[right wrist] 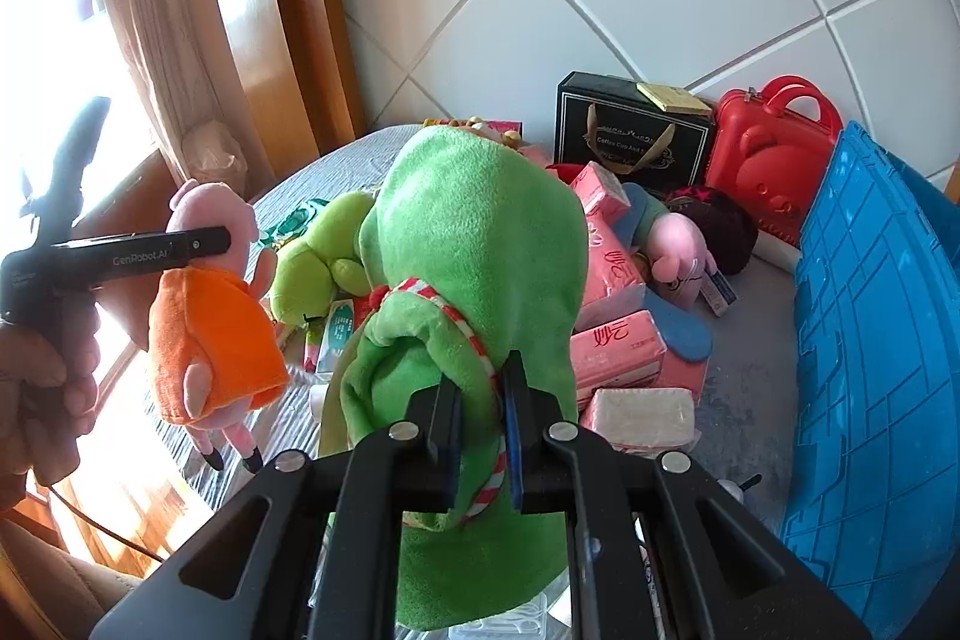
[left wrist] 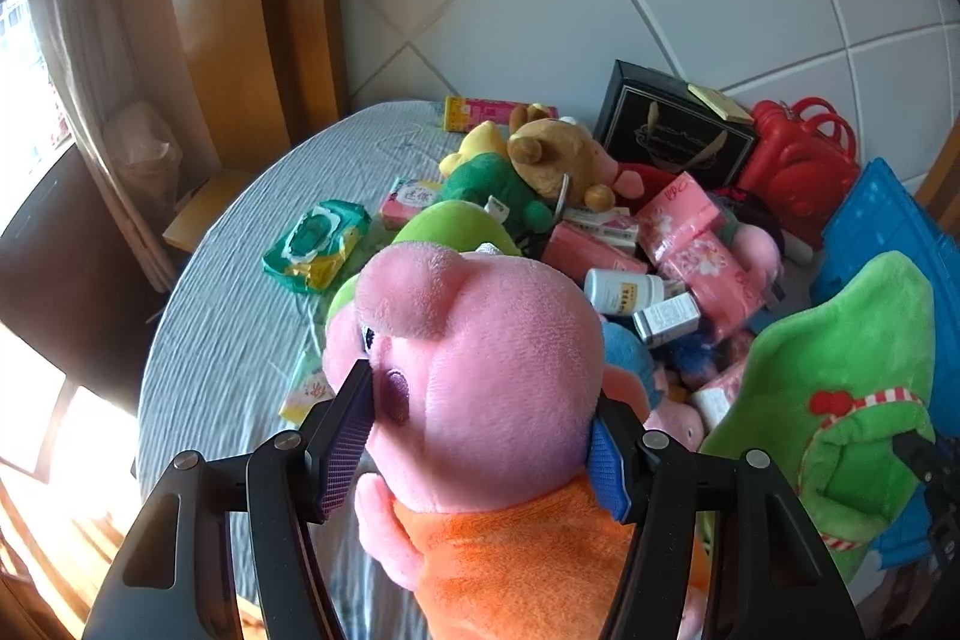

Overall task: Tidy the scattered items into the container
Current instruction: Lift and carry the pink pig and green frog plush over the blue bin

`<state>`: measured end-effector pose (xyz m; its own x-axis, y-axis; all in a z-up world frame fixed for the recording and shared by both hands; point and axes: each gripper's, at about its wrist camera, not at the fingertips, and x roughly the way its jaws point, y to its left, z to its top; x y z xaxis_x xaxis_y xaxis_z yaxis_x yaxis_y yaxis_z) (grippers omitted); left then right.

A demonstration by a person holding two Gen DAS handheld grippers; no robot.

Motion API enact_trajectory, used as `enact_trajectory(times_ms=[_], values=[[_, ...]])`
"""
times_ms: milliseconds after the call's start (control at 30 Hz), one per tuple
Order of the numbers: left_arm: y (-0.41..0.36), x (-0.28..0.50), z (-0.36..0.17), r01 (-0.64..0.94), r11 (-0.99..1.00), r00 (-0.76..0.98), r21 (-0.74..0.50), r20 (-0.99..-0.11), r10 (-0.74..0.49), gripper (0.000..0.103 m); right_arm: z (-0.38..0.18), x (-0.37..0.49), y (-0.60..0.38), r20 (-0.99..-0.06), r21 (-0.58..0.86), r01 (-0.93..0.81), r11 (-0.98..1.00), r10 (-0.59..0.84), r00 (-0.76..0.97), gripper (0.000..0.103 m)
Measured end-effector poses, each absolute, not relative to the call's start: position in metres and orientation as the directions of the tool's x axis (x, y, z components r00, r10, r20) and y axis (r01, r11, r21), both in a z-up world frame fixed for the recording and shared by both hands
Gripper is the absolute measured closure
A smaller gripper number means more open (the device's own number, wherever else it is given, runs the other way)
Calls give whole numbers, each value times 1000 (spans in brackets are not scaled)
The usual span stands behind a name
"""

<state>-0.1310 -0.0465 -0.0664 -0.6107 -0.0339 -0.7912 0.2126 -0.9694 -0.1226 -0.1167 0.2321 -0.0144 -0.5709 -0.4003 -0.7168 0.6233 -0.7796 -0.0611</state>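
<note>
Two grippers; one blue crate [right wrist: 864, 376]; one red case [right wrist: 771, 154]; one black box [right wrist: 630, 130] (gift-style); one wet-wipes pack [left wrist: 315, 244].

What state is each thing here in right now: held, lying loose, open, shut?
Left gripper: shut on the pink pig's head.
Pink pig: lifted off the table, hanging.
Right gripper: shut on the green plush's collar.
Green plush: lifted, hanging.
Blue crate: tilted at the table's right side.
Wipes pack: lying loose, flap shut.
White bottle: lying on its side.
Red case: standing upright, closed.
</note>
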Motion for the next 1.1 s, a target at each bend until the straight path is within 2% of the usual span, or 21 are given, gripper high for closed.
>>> enact_trajectory(times_ms=[467,767,1100], values=[[64,-157,-1,90,-991,-694,-98,-720,8,41,53,-129,325,-607,-10,565,-825,-444,-659,92],[149,-176,29,-5,-998,-737,-69,-674,50,41,88,-139,395,-558,-16,494,-869,-402,-726,92],[238,-189,80,-127,-988,-788,-87,-596,154,41,121,-142,472,-513,-8,396,-918,-336,-790,92]])
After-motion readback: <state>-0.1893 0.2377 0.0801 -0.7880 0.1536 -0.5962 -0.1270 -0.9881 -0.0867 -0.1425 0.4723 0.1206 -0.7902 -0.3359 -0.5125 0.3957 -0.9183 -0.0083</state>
